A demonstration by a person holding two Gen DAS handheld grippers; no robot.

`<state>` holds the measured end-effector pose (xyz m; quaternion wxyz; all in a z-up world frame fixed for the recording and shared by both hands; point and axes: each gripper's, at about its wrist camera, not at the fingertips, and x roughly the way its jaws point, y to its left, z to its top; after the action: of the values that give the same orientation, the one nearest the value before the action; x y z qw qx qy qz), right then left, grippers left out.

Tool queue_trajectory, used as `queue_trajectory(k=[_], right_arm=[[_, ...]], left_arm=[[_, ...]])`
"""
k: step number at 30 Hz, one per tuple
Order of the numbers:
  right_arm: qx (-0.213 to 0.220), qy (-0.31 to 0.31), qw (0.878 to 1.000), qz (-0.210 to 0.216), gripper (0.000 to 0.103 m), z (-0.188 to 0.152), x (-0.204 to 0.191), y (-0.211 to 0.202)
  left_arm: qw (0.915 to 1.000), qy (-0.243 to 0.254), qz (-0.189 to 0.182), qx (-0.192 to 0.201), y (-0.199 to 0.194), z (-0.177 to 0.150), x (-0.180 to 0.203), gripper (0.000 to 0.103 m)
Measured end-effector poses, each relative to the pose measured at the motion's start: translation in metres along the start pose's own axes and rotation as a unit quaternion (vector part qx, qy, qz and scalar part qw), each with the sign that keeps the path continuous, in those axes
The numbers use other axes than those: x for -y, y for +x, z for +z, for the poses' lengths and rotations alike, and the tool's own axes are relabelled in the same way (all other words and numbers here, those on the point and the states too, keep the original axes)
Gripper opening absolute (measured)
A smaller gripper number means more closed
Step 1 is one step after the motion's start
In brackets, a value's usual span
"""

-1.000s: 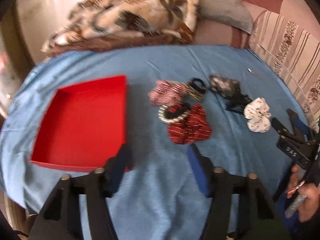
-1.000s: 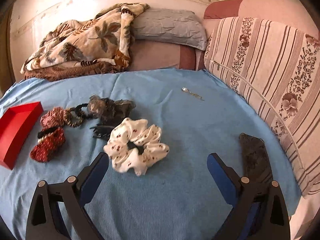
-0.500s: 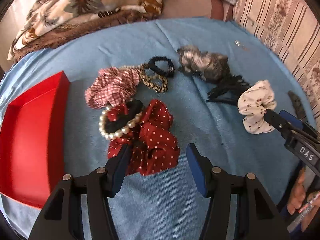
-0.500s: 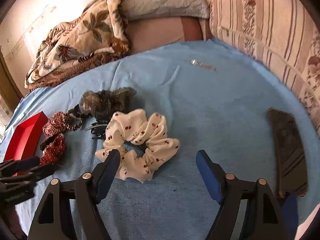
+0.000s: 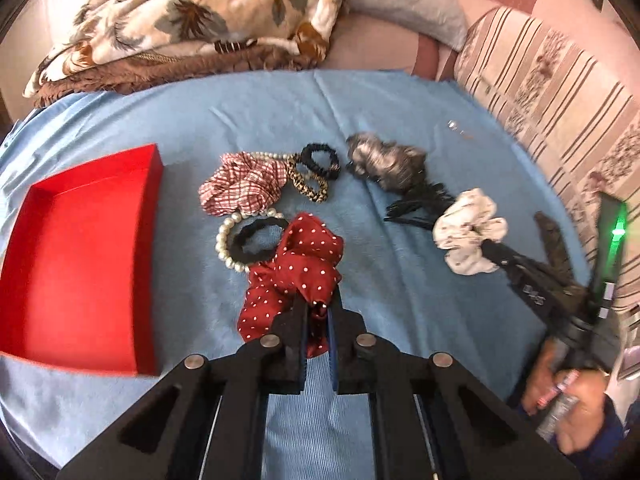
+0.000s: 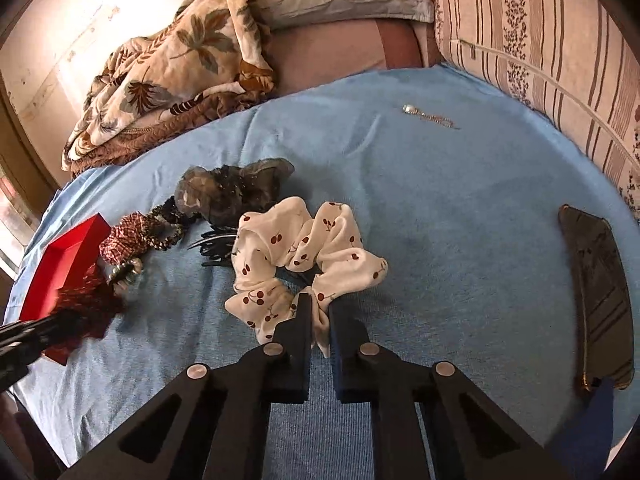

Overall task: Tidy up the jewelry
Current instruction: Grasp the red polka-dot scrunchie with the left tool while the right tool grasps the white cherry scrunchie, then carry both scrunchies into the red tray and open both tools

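My left tool (image 5: 318,312) has just clamped on the near fold of the red dotted scrunchie (image 5: 296,268), right of the red box (image 5: 80,256); lifting may snag the touching pearl bracelet (image 5: 230,240). My right tool (image 6: 318,316), also angled down, has just pinched the cherry-print scrunchie (image 6: 304,256) by its near edge, which could slip free.
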<state>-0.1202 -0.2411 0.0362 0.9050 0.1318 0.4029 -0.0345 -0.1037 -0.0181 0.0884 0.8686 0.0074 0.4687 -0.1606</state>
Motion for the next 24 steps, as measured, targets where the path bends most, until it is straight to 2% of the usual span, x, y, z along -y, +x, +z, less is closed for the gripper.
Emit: queue_trajectory(k=[8,12,18,24], right_arm=[[0.023,0.016,1.0,-0.011,0.008,-0.008,0.002,-0.026],[0.034,0.011,0.999,-0.012,0.008,-0.011,-0.003,-0.053],[0.042,-0.02,0.998,-0.038,0.008,-0.002,-0.025,-0.096],[0.059,-0.026,0.997,-0.028,0.008,0.016,-0.058,-0.119]], left_arm=[[0.9994,-0.007,0.001,0.034,-0.043,-0.006,-0.012,0.008],[0.9987,-0.009,-0.001,0.05,-0.06,-0.008,-0.024,0.008],[0.9975,-0.004,-0.006,0.07,-0.067,-0.01,-0.047,0.008],[0.9964,0.007,0.006,0.085,-0.076,-0.008,-0.075,0.008]])
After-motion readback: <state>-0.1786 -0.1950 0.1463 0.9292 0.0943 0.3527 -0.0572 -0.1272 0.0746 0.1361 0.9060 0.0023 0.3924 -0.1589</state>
